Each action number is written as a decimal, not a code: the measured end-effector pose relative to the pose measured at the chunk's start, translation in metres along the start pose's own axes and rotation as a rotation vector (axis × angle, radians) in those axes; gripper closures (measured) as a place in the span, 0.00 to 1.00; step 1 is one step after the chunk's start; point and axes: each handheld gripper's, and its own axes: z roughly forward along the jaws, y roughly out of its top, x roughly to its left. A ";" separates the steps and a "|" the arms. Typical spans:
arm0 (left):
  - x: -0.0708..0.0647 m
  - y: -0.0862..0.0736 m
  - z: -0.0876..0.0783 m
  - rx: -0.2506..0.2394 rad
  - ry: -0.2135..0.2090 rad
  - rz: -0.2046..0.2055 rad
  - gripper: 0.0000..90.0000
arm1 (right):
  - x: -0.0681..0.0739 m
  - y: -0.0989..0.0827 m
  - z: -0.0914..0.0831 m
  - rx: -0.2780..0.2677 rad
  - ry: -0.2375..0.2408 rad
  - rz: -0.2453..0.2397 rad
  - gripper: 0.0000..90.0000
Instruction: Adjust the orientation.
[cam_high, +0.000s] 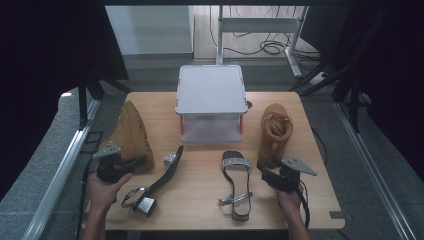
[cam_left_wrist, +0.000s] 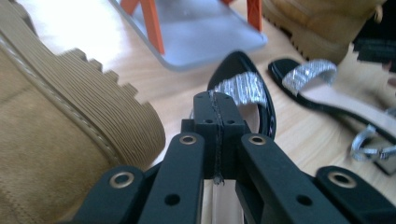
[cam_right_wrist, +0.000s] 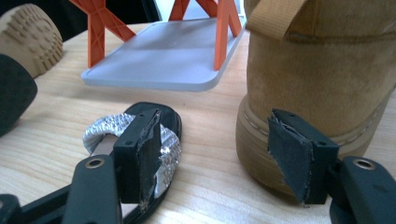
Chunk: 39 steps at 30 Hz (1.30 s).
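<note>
A tan boot (cam_high: 129, 132) lies on its side at the table's left, its ridged sole (cam_left_wrist: 93, 116) close beside my left gripper (cam_high: 142, 160). The left gripper (cam_left_wrist: 216, 100) is shut with nothing between its jaws, pointing at a black sandal with a silver strap (cam_left_wrist: 243, 88) that lies tipped on its side (cam_high: 160, 182). A second black sandal (cam_high: 236, 182) lies flat near the middle. My right gripper (cam_high: 261, 165) is open (cam_right_wrist: 219, 149), its jaws standing apart between that sandal's toe (cam_right_wrist: 140, 121) and the heel of an upright tan boot (cam_right_wrist: 317, 79), touching neither.
A grey two-level stand with orange legs (cam_high: 211, 90) sits at the table's back middle; its lower tray (cam_right_wrist: 168, 60) lies just beyond both sandals. The upright boot (cam_high: 275, 127) stands right of it. Metal rails run along both sides of the table.
</note>
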 end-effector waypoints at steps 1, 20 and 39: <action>0.000 0.000 0.002 0.015 0.000 0.016 1.00 | 0.000 -0.001 0.000 0.006 -0.002 0.000 0.38; -0.010 -0.003 0.019 0.080 -0.015 0.045 1.00 | -0.001 -0.004 0.000 0.023 -0.018 -0.035 0.39; -0.023 -0.006 0.041 0.143 -0.048 0.078 1.00 | 0.001 -0.006 0.002 0.038 -0.021 -0.043 0.39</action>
